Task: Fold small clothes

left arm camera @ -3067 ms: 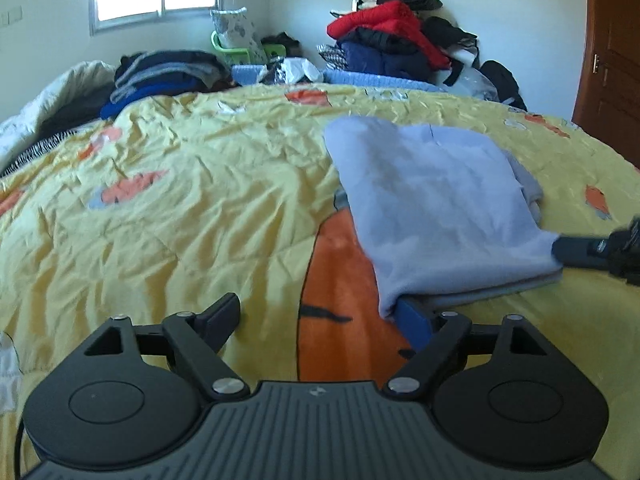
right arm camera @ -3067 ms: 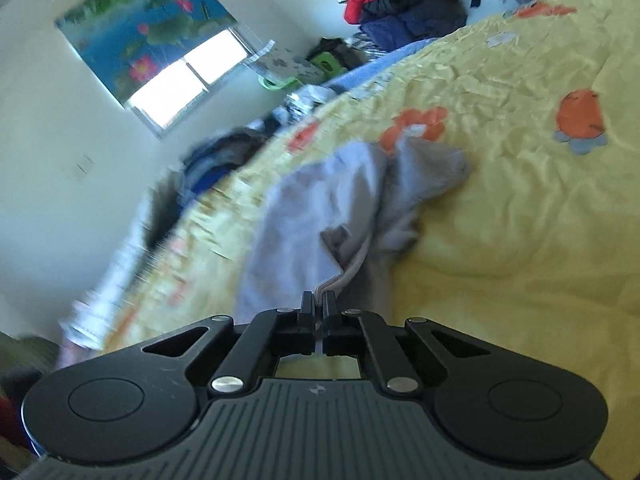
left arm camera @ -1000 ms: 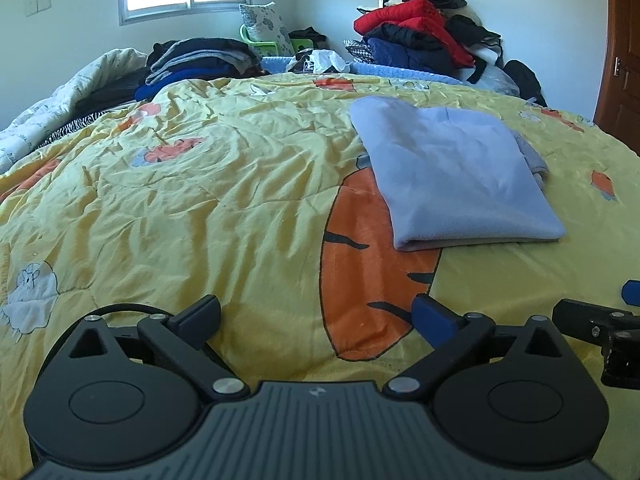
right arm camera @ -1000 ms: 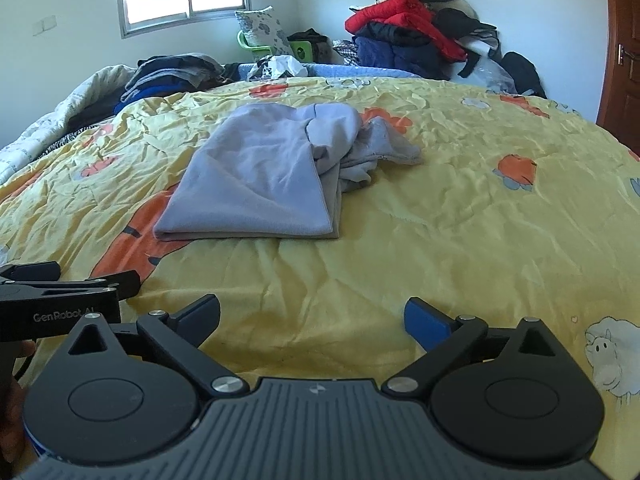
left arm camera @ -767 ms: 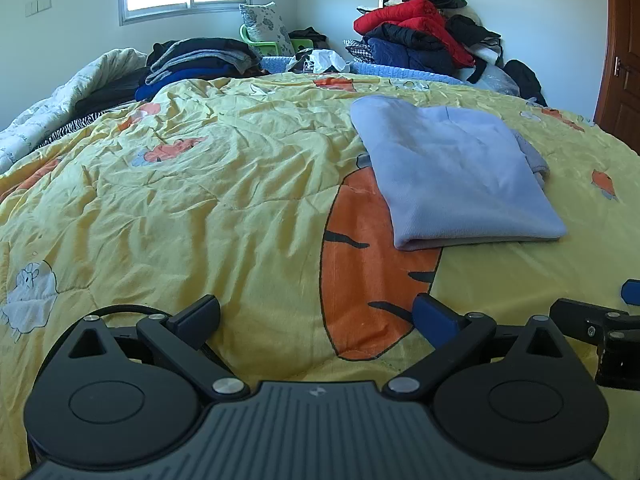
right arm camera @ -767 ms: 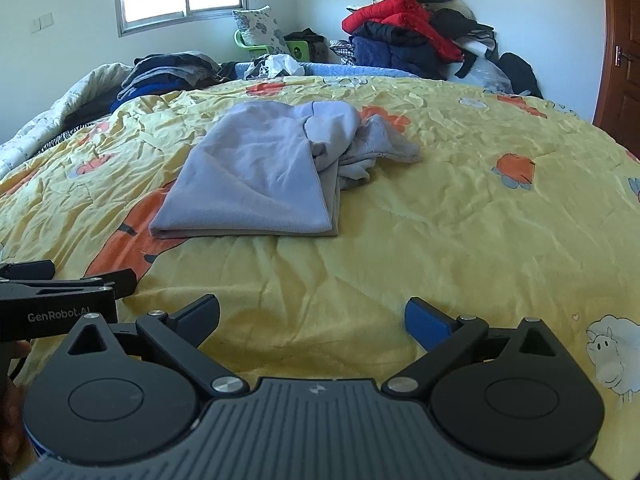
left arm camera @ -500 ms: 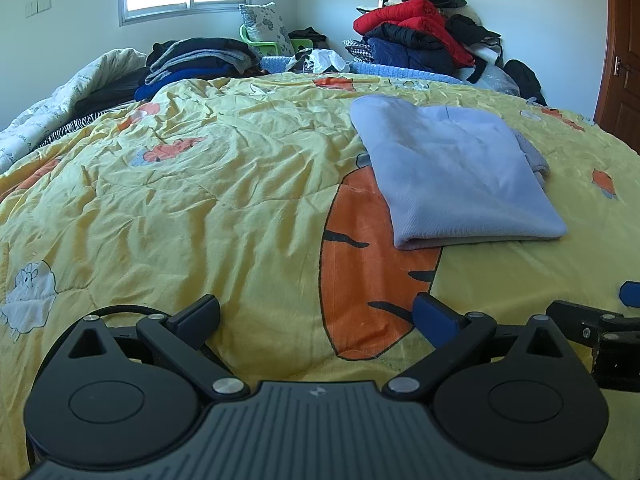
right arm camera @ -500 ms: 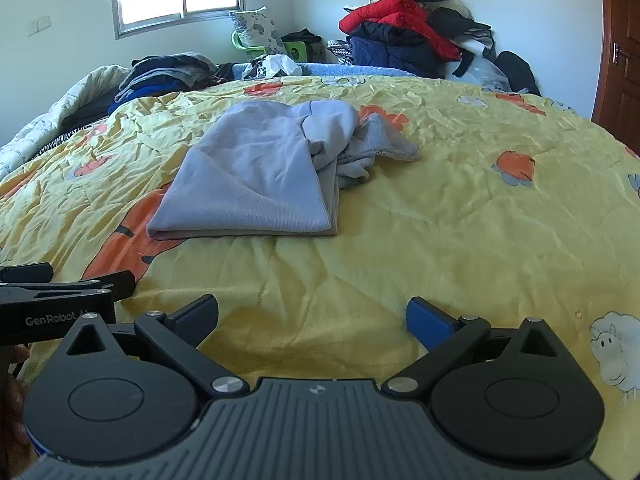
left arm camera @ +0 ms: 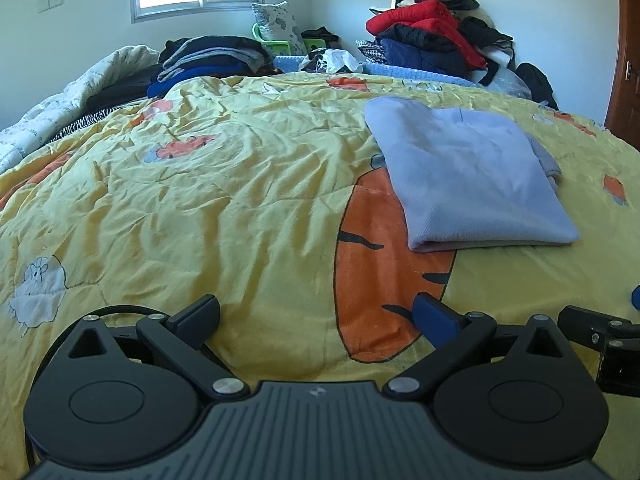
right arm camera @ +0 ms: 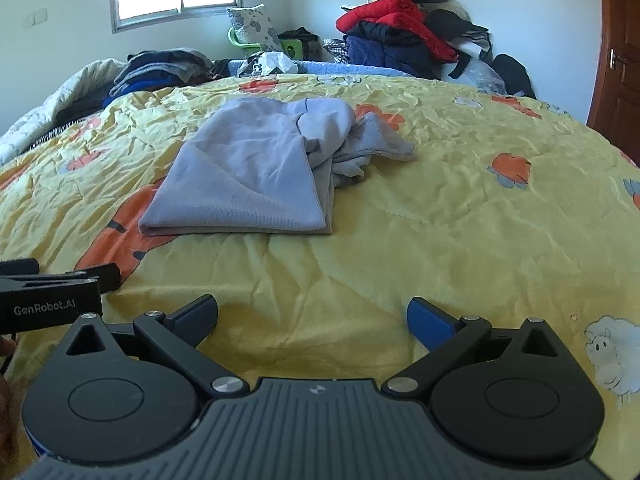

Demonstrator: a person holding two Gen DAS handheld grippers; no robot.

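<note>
A: Status entry. Grey garment (right arm camera: 248,176) lies on the yellow quilt (right arm camera: 440,208), partly over the orange carrot print (left arm camera: 380,280). Near edge is a clean doubled fold. Both tools are back at the bed's near side, well apart from the cloth.

B: Gripper states?

A: Left gripper (left arm camera: 316,316): fingers spread wide, nothing between them. Right gripper (right arm camera: 312,314): same, spread and empty.

B: Progress, in your judgement?

A: One main fold looks done. The right side is not: in the right wrist view a crumpled bunch (right arm camera: 360,148) spills out past the folded panel. I'd judge that part needs tucking, then perhaps another fold.

B: Anything unclear?

A: The bunch may be a sleeve or a hood; I cannot tell which. From the left wrist view it is mostly hidden behind the panel. What lies under the top layer is hidden. Far clothing piles (left arm camera: 424,36) are too jumbled to itemise.
</note>
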